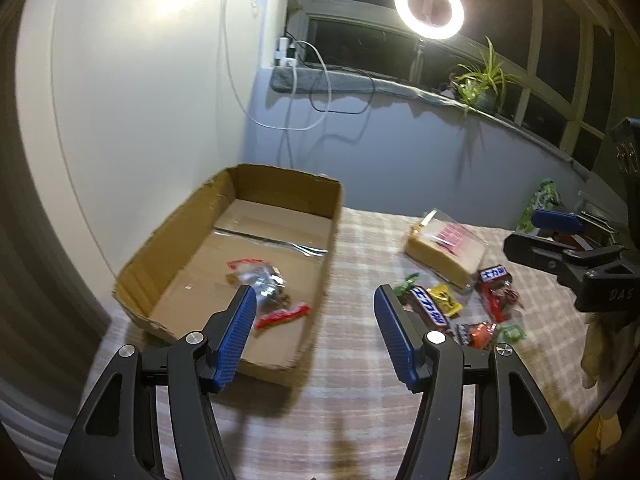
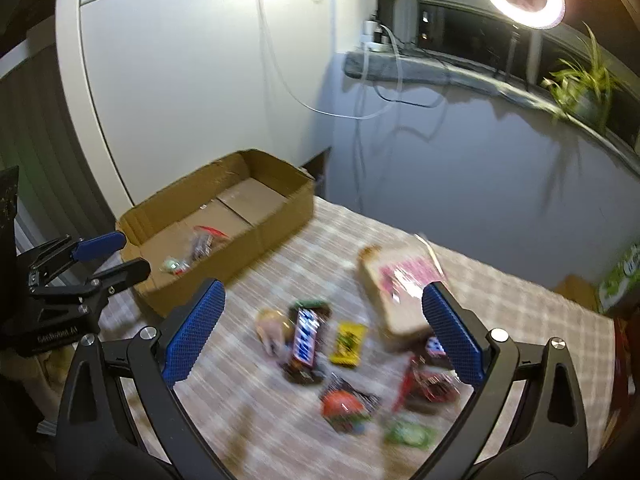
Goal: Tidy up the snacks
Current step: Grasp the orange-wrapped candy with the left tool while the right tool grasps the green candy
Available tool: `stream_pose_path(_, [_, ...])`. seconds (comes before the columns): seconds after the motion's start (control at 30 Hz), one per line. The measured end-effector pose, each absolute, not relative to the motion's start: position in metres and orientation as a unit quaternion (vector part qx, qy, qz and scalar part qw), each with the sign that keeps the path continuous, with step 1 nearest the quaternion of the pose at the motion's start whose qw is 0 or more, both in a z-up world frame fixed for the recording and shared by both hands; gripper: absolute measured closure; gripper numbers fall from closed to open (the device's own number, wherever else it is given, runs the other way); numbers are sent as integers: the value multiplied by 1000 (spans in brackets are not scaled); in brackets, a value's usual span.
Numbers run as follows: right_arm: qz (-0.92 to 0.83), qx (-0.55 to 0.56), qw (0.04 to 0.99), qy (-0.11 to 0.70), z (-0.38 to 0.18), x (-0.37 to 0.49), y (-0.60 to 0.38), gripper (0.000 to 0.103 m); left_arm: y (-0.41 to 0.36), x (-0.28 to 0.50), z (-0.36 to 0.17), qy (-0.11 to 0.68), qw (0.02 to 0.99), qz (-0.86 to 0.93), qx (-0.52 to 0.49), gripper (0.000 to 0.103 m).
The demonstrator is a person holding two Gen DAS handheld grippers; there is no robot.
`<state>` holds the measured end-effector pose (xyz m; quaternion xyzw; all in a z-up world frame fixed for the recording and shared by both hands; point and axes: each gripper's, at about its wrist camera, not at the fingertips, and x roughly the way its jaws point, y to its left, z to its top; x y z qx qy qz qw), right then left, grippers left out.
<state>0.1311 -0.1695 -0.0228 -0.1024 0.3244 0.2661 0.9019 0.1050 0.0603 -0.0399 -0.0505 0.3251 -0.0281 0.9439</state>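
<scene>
Left gripper (image 1: 315, 300) hung over the counter (image 1: 352, 392), which had a plaid cloth, just at the near right corner of the cardboard box (image 1: 280, 184). Jaws stood partly apart w/ nothing between them. Box sat at the far left of the counter, against the wall. Inside lay a clear-and-red snack packet (image 1: 260, 276) and a small green-and-white piece (image 2: 171, 266).

Right gripper (image 2: 323, 308) hung above the loose snacks; jaws spread wide, empty. That view was blurred, so fine print was unreadable.

On the cloth, right of the box: dark bar w/ blue label (image 2: 306, 340), yellow packet (image 2: 348, 345) just beside it, red-and-black packet (image 2: 348, 406), green sweet (image 2: 408, 434), second blue-label bar (image 1: 494, 274), red wrapper (image 1: 496, 298). Bagged sandwich bread (image 1: 444, 250) lay behind them.

Lit ring light (image 1: 429, 7) and potted plant (image 1: 482, 80) stood on the window ledge.
</scene>
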Motion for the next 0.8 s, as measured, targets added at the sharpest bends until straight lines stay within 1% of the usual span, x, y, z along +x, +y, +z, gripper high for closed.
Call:
stream_pose_path(0.37, [243, -91, 898, 356, -45, 116, -231, 2, 17, 109, -63, 357, 930, -73, -39, 42])
stream_pose_path(0.43, [246, -90, 894, 364, -54, 111, -238, 2, 11, 110, -69, 364, 927, -78, -41, 47])
stream_pose_path(0.47, [247, -91, 893, 366, -57, 110, -239, 3, 8, 111, -72, 369, 925, -81, -42, 52])
stream_pose_path(0.5, [250, -93, 891, 369, -62, 108, -240, 5, 5, 113, -75, 375, 922, -85, -44, 56])
stream_pose_path(0.57, [249, -99, 887, 377, -74, 103, -243, 11, -3, 114, -81, 385, 917, -97, -43, 58])
stream_pose_path(0.6, [247, -103, 883, 385, -81, 101, -245, 15, -8, 114, -83, 389, 915, -103, -39, 58])
stream_pose_path(0.67, [243, -111, 880, 394, -93, 99, -247, 18, -20, 114, -86, 395, 911, -116, -28, 58])
stream_pose_path(0.8, [233, -126, 872, 412, -111, 101, -257, 32, -43, 115, -91, 401, 905, -137, -13, 58])
